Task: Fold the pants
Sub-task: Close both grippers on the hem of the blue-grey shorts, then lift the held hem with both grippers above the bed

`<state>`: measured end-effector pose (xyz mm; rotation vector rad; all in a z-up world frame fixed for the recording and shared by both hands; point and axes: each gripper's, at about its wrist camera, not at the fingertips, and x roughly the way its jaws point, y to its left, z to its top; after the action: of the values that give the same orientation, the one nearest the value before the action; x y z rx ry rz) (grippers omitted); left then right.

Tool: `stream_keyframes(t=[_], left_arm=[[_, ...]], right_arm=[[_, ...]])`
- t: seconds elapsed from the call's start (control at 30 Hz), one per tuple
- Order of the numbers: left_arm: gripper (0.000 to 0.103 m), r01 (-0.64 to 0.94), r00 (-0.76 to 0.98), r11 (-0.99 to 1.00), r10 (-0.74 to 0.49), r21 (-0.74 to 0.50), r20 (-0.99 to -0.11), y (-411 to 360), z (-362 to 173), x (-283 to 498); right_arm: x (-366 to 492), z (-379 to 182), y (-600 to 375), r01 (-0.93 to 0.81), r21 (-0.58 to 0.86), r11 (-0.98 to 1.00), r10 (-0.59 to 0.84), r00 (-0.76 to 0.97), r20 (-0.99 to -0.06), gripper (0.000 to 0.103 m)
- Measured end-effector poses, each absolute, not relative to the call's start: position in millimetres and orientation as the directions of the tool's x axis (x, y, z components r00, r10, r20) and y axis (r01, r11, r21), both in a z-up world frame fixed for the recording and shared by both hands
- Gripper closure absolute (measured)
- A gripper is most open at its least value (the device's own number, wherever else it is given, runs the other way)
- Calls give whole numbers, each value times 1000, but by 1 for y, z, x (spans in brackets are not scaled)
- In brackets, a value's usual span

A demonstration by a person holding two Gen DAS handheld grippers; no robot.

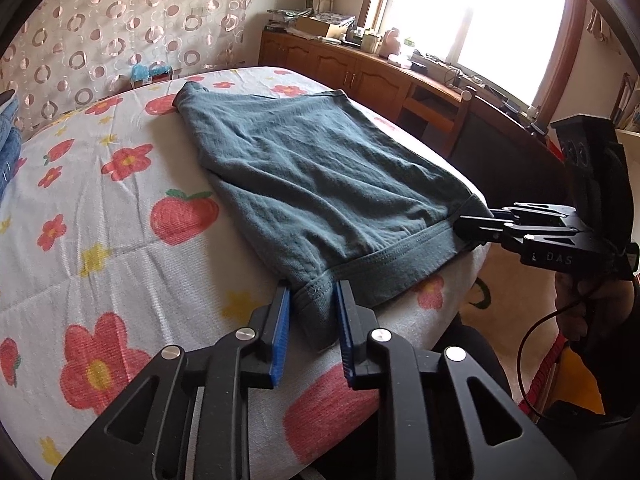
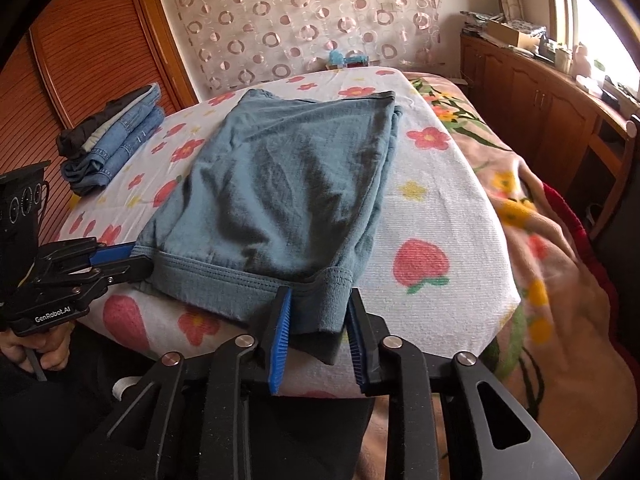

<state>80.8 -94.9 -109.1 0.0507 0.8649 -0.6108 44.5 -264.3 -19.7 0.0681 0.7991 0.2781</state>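
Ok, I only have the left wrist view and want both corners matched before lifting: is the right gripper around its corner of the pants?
Observer: Yes. The right gripper straddles the hem corner of the pants, jaws apart, not clamped.
Operator: There's a bit of denim at my left edge. What is it?
Observer: A stack of folded jeans, lying apart from the pants.
Operator: And past the bed's right edge?
Observer: A floral blanket lies beside the bed cover.
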Motion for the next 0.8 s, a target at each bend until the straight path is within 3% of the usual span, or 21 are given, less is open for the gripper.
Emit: stream_keyframes(t=[0.07, 0.17, 0.3, 0.8], left_arm=[[80, 522, 493, 829, -483, -198, -724, -95, -109, 81], [88, 526, 499, 828, -484, -193, -719, -95, -108, 80], [91, 530, 523, 823, -507, -204, -685, -91, -93, 79], [92, 514, 722, 847, -514, -139, -464, -52, 39, 91]], right_arm=[[44, -20, -264, -229, 173, 958, 284, 661, -695, 85], [43, -20, -262, -236, 168, 957, 286, 668, -687, 87], [41, -11, -261, -249, 170, 953, 298, 695, -654, 88], [31, 103, -242, -360, 76, 930, 356, 830, -429, 88]])
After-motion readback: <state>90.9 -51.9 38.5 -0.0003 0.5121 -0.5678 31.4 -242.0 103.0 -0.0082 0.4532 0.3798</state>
